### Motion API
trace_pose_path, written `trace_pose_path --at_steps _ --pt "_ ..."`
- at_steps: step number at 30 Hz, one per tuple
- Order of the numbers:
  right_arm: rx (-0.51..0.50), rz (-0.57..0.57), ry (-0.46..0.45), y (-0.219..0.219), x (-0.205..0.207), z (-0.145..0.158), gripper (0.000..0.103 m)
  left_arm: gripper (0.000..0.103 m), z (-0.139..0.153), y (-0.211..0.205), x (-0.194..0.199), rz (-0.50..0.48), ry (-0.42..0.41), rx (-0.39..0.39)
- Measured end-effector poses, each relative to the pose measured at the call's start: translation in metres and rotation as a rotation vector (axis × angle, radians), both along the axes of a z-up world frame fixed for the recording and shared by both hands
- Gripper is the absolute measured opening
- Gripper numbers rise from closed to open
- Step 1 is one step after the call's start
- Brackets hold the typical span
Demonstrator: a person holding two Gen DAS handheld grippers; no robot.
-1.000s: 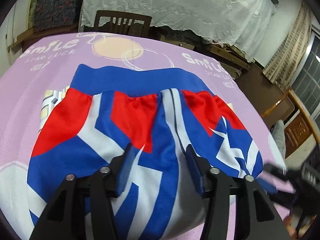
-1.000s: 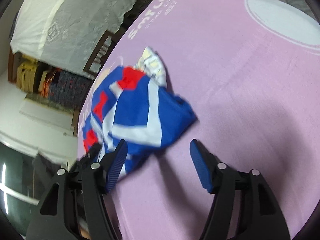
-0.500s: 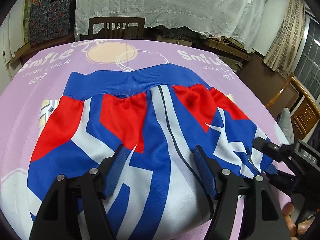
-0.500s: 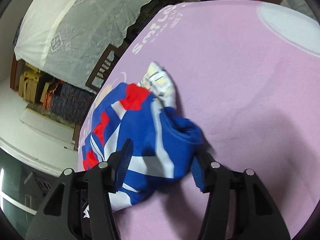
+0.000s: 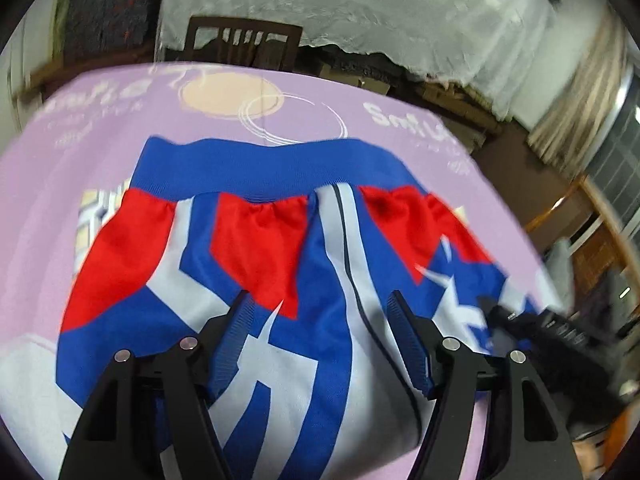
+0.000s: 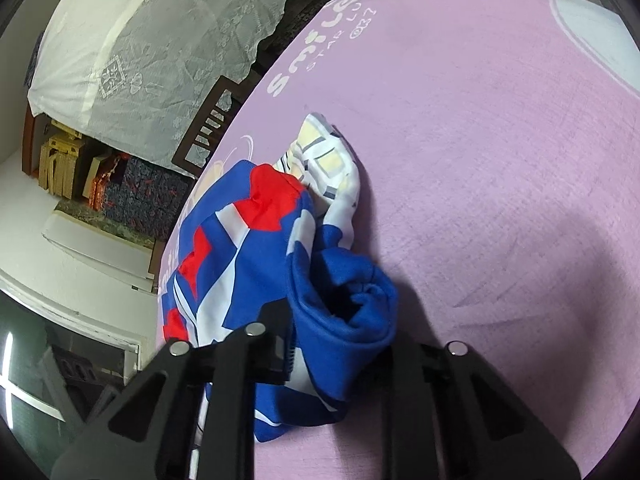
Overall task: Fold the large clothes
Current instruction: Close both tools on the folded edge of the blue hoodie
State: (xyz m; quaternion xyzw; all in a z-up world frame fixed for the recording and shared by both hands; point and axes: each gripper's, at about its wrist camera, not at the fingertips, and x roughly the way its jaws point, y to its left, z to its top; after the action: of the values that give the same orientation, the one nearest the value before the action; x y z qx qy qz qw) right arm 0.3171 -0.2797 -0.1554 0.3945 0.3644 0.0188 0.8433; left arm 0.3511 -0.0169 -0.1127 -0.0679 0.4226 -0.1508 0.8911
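Note:
A folded blue, red and white garment (image 5: 280,264) lies on the purple table cover (image 5: 360,120), its blue waistband on the far side. My left gripper (image 5: 320,312) hovers open over the garment's near edge, with cloth between and under the fingers. In the right wrist view my right gripper (image 6: 340,344) is shut on the garment's bunched blue corner (image 6: 344,312), which bulges up between the jaws. The right gripper also shows at the left wrist view's right edge (image 5: 532,324), blurred.
A white and yellow patterned cloth (image 6: 324,160) peeks from under the garment's far side. A wooden chair (image 5: 244,44) stands beyond the table's far edge, with a lace-covered surface (image 5: 360,12) behind it. Purple cover (image 6: 500,160) spreads to the right.
My right gripper moved onto the garment's blue corner and closed on it, bunching the cloth. My left gripper stayed open over the near edge and shifted slightly.

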Motion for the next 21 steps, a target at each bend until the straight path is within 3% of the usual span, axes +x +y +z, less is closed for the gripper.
trace_pose_path --at_steps 4,6,8,12,16,21 --pt "-0.032 0.004 -0.002 0.003 -0.001 0.001 0.018 0.080 -0.005 -0.015 -0.004 -0.005 -0.034 0.083" --pt "-0.048 0.002 -0.008 0.005 -0.001 0.005 0.011 0.080 -0.004 -0.013 -0.003 -0.005 -0.022 0.072" --pt "-0.105 0.011 -0.028 0.013 -0.002 0.016 0.009 0.079 0.001 0.000 0.002 -0.007 0.018 -0.008" --pt "-0.273 0.049 -0.100 0.046 -0.002 0.049 0.007 0.078 0.016 0.047 0.019 -0.017 0.114 -0.262" --pt "-0.401 0.114 -0.174 0.087 -0.002 0.077 0.007 0.079 0.046 0.095 0.023 0.089 0.040 -0.268" --pt "-0.531 0.189 -0.240 0.137 -0.008 0.090 0.007 0.081 0.067 0.118 0.026 0.005 0.031 -0.438"
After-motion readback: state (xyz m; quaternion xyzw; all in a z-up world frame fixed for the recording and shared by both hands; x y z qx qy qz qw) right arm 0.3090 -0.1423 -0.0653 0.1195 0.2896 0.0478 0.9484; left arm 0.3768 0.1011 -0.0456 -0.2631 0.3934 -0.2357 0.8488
